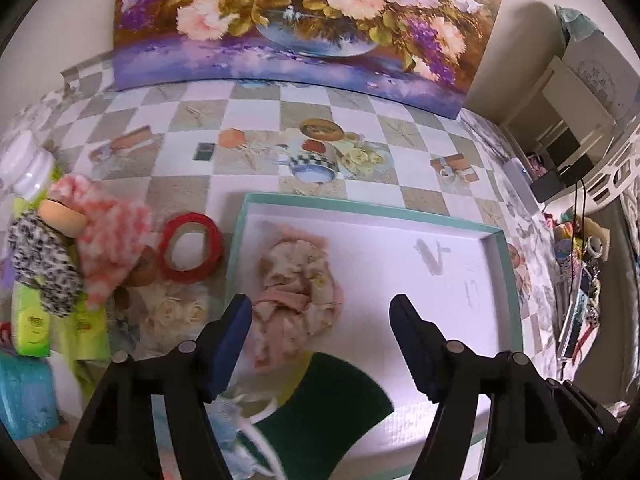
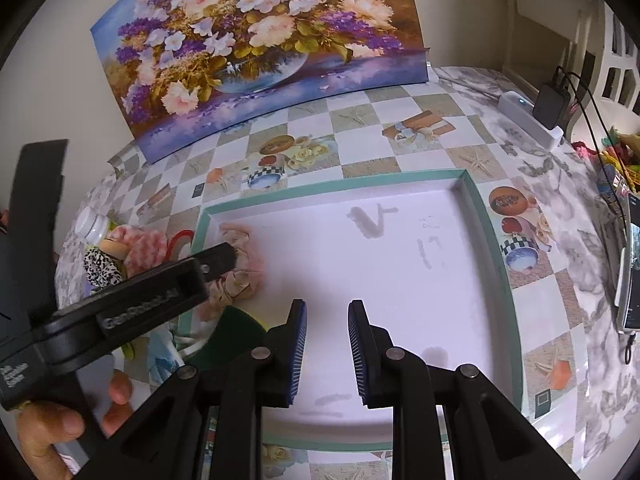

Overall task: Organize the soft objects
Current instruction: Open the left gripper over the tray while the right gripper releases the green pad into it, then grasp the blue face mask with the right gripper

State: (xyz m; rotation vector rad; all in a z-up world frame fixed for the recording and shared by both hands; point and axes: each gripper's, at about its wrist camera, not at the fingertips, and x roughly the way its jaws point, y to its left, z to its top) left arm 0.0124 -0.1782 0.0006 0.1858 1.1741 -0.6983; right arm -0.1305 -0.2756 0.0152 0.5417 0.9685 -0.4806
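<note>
Over the near half of the teal-rimmed box lid (image 1: 502, 276), the left gripper (image 1: 320, 344) hung with its blue pads wide apart and nothing between them, while the right gripper (image 2: 327, 354) hovered over the bare white floor of the same lid, its pads parted by a narrow gap and likewise empty. Just beyond the left gripper's left finger, at about eleven o'clock from it, a crumpled pink floral cloth (image 1: 298, 288) lay inside the lid near its left wall, and toward six o'clock a green-and-yellow sponge (image 1: 320, 404) sat partly over the lid's near edge beside a pale blue face mask (image 1: 228, 424). Farther out at nine o'clock, outside the lid, a pink-and-white fluffy cloth (image 1: 112, 248) and a leopard-print fabric (image 1: 44, 264) were bunched together on the checked tablecloth (image 1: 248, 184), with a red tape roll (image 1: 191, 249) between them and the lid. To my eye the job looked barely begun: one cloth in, perhaps the sponge half in, and at least the two fabrics on the left still to be gathered.
</note>
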